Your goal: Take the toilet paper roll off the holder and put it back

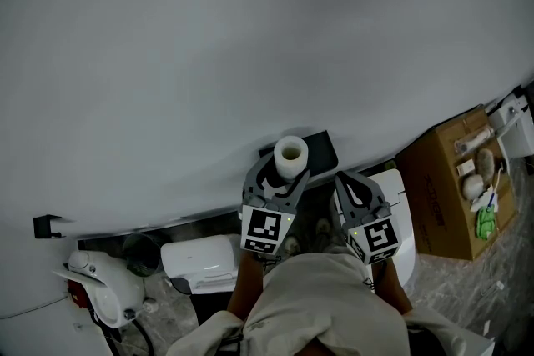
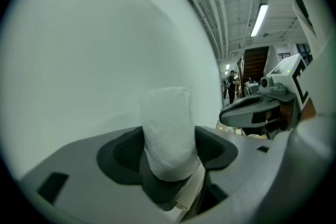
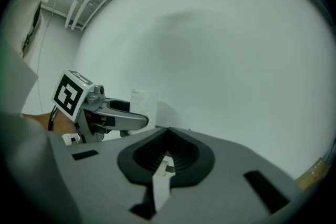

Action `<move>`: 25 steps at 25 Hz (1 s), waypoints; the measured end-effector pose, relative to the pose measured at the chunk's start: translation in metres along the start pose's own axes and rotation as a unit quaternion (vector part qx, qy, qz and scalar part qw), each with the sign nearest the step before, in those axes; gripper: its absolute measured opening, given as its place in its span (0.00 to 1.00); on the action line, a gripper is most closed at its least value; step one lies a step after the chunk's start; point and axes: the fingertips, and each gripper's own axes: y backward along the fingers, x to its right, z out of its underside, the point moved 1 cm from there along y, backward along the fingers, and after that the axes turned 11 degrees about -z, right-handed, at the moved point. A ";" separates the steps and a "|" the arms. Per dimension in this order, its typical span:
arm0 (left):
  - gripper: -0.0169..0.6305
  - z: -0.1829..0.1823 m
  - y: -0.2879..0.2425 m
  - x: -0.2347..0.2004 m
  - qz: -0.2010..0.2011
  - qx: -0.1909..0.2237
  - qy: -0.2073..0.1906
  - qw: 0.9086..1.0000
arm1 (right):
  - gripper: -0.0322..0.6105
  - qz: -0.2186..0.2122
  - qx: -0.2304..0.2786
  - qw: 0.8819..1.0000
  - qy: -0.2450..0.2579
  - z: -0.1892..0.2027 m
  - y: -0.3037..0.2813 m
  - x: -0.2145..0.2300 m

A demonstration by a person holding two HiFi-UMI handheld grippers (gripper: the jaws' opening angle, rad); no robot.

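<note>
1. Clamping the toilet paper roll (image 1: 290, 154) across its curved sides, the left gripper (image 2: 169, 144) stands at a middling spread, with both pads pressed on the paper.
2. The roll sits just in front of the black holder (image 1: 322, 149), close to the wall (image 1: 250, 54). No view shows whether it bears on the holder's arm.
3. The right gripper (image 3: 168, 131) has its jaws together with nothing between them. It is just beside the left gripper and apart from the roll.
4. Handling, as judged: the roll is light. Its soft windings give under pressure, while the cardboard core is stiffer. The paper is grippy rather than slippery. Hard squeezing would dent it, and a loose tail could unwind.
5. Point of hold, as judged: the present grip across the middle of the flanks appears sound.
6. Orientation: the roll's long axis stands upright, with the core opening facing up toward the head view. The jaws cross that axis roughly square.
7. Replacement will likely need the bore aligned with the holder's arm, whose direction is not visible.
</note>
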 end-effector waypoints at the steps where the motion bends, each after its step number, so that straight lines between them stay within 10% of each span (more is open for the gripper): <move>1: 0.49 0.000 0.000 0.000 0.001 0.001 0.000 1.000 | 0.05 0.003 0.000 1.000 0.000 0.000 0.001 0.000; 25: 0.49 -0.027 0.030 -0.003 0.028 0.050 0.006 0.998 | 0.05 0.053 0.003 0.999 0.010 -0.012 0.024 -0.021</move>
